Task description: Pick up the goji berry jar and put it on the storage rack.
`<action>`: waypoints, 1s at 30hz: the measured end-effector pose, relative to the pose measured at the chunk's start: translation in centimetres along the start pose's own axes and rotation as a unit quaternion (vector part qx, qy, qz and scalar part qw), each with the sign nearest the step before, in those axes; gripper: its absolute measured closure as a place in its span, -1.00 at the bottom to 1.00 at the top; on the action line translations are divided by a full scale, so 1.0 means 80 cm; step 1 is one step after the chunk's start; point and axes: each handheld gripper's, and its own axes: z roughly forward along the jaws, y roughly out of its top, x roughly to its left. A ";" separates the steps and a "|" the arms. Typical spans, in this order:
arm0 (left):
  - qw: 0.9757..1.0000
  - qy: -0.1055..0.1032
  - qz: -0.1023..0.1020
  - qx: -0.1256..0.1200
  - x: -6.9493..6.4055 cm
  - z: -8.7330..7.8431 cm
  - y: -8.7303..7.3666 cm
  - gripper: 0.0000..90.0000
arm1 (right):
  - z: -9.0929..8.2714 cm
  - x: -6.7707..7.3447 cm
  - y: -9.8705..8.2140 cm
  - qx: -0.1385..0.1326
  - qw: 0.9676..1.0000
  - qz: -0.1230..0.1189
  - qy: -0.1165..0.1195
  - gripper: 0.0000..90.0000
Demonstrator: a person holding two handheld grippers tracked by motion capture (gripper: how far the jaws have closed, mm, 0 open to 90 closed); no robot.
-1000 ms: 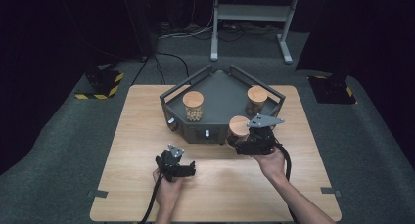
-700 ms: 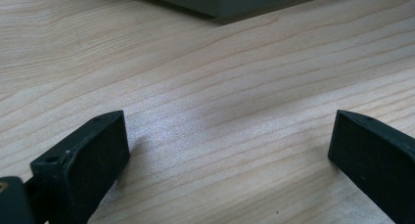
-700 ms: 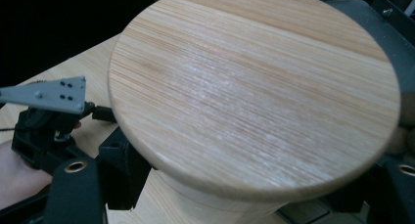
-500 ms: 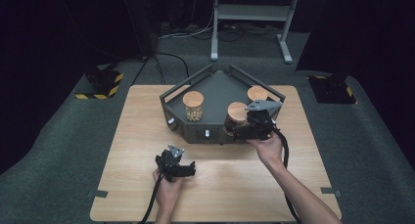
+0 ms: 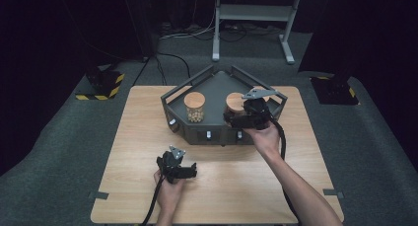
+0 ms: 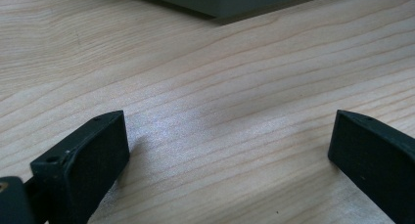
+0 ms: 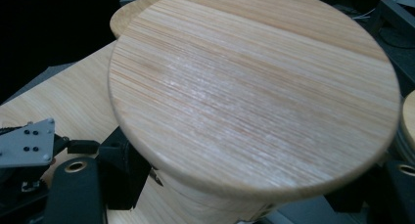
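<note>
No legible writing is seen on any object. A wooden-lidded jar point(image 5: 235, 106) is clamped by the right gripper point(image 5: 245, 116) over the grey tray point(image 5: 215, 83), at the table's point(image 5: 129, 148) two o'clock. The left gripper point(image 5: 178, 169) is rested at six o'clock, jaws spread wide and empty.

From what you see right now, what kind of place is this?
Probably a lab or recording studio rather than a home. A plain wooden table stands on grey carpet in a dark room, with loose cables and a yellow-black striped block on the floor, and a metal stand behind.
</note>
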 end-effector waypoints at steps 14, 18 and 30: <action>1.000 0.000 0.000 0.000 0.000 0.000 0.000 -0.97 | 0.020 0.005 0.035 0.010 1.000 0.008 -0.026 -0.44; 1.000 0.000 0.001 0.000 0.000 0.000 0.000 -0.97 | 0.029 0.007 0.039 0.013 0.999 0.012 -0.029 -0.44; 1.000 0.001 0.002 0.000 0.000 0.000 0.000 -0.97 | 0.061 0.010 0.046 0.035 0.998 0.018 -0.044 -0.44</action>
